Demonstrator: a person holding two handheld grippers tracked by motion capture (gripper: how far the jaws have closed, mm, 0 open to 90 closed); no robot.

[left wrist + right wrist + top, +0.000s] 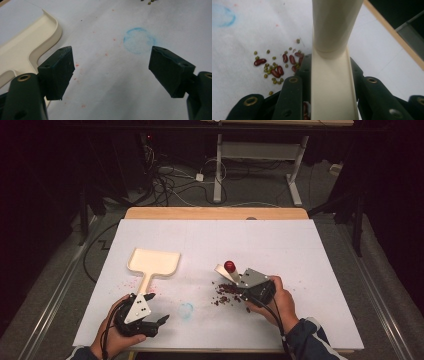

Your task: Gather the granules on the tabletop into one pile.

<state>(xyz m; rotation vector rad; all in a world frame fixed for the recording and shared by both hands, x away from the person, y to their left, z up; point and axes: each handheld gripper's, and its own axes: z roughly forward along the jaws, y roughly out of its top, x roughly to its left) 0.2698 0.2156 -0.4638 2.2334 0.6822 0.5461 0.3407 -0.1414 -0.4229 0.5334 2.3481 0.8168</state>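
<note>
Now R gripper [332,75] clamps smooth cream plastic brush handle [333,82]; L gripper [111,72] jaws wide, empty.

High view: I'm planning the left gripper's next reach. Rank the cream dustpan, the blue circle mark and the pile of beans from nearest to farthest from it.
From the left gripper:
1. Blue circle mark, on the paper just to its right.
2. Cream dustpan, ahead of it; its handle end is almost as near as the mark, so these two are close.
3. Pile of beans, farthest, beside the right gripper.

The high view looks forward and down over the white paper-covered table [260,240]; both gripper views sit close above it (sharing the smudged blue chalk ring [139,40]).
</note>
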